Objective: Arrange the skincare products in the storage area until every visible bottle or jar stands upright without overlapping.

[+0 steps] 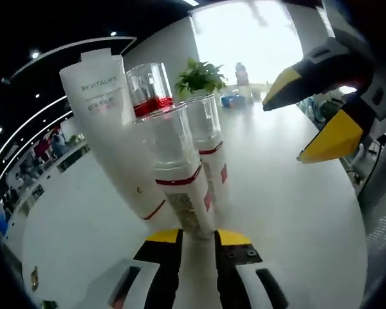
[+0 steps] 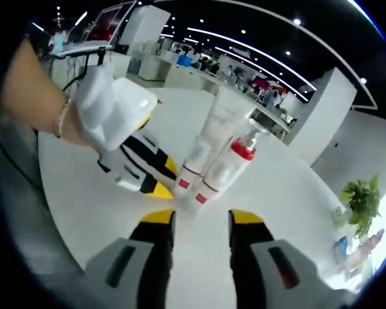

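white tabletop [image 1: 296, 212] carries a tight cluster of skincare items, seen at twelve o'clock from the left gripper [image 1: 197, 239]. a white tube [image 1: 109, 129] marked "revitalift" stands at the back, a clear-capped spray bottle with a red collar [image 1: 149, 90] beside it, and two clear-capped bottles with red bands [image 1: 177, 167] and [image 1: 209, 145] in front. all four appear upright (the lean is judged to be lens distortion), though they are packed touching or nearly so. the left jaws are seen slightly apart with nothing between them, the nearest bottle's base just ahead. in the right gripper view the right gripper [image 2: 201, 225] is held with jaws apart and empty, the cluster [image 2: 212, 167] at twelve o'clock. the task is judged nearly complete; perhaps only spacing remains to be checked.
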`<action>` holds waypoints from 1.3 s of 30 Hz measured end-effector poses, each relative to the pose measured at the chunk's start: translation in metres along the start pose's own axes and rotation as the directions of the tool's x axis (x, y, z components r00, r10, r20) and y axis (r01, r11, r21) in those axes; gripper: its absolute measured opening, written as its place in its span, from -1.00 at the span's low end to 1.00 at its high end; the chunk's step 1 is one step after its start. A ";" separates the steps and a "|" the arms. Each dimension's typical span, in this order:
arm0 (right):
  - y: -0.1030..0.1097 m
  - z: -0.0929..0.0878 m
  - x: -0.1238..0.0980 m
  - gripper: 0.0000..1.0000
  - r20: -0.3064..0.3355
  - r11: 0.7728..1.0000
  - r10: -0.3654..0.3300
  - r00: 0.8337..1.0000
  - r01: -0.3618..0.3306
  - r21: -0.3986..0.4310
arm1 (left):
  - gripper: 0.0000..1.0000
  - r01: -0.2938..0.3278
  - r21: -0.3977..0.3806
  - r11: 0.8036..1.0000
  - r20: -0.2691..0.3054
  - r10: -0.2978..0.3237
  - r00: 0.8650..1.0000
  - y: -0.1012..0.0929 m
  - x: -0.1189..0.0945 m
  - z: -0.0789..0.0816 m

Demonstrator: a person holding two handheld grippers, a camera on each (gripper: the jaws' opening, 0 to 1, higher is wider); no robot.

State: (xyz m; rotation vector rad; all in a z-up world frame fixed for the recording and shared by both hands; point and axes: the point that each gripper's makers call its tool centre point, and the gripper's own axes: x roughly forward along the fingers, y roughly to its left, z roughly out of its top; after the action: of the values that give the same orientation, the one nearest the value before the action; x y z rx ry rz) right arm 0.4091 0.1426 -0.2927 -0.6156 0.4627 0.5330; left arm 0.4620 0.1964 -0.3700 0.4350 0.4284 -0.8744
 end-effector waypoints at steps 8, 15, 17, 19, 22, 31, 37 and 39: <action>0.005 -0.002 0.001 -0.33 -0.014 1.000 0.019 1.000 -0.019 -0.016 | -0.49 0.070 0.019 0.997 0.019 -0.071 0.997 -0.003 0.000 0.003; 0.012 0.004 0.002 -0.32 0.008 0.998 0.049 0.999 -0.049 -0.025 | -0.46 -0.040 -0.116 0.992 0.018 0.042 0.999 0.019 -0.045 -0.001; 0.017 0.007 0.003 -0.32 0.018 0.997 0.067 0.998 -0.066 -0.028 | -0.44 -0.073 -0.168 0.983 0.007 0.075 0.997 0.025 -0.069 -0.004; 0.025 0.012 0.004 -0.32 0.032 0.995 0.092 0.995 -0.090 -0.051 | -0.43 -0.138 -0.190 0.972 0.005 0.142 0.990 0.036 -0.097 -0.005; 0.036 0.016 0.004 -0.32 0.043 0.989 0.129 0.991 -0.125 -0.081 | -0.43 -0.224 -0.234 0.946 0.006 0.231 0.973 0.049 -0.136 -0.005; 0.071 0.040 0.001 -0.30 0.121 0.962 0.274 0.954 -0.270 -0.046 | -0.40 -0.470 -0.235 0.851 -0.044 0.473 0.880 0.069 -0.245 -0.014; 0.083 0.065 0.001 -0.25 0.184 0.950 0.312 0.932 -0.309 -0.041 | -0.41 -0.578 -0.172 0.798 -0.063 0.577 0.815 0.074 -0.278 -0.045; 0.083 0.077 0.006 -0.24 0.209 0.949 0.310 0.927 -0.316 -0.005 | -0.42 -0.600 -0.241 0.762 -0.033 0.612 0.790 0.079 -0.283 -0.048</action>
State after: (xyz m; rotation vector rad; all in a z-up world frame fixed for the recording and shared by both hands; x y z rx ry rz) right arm 0.3834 0.2519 -0.2747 -0.4534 0.3711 0.8852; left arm 0.3560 0.4454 -0.2466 0.2966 0.3119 -0.1884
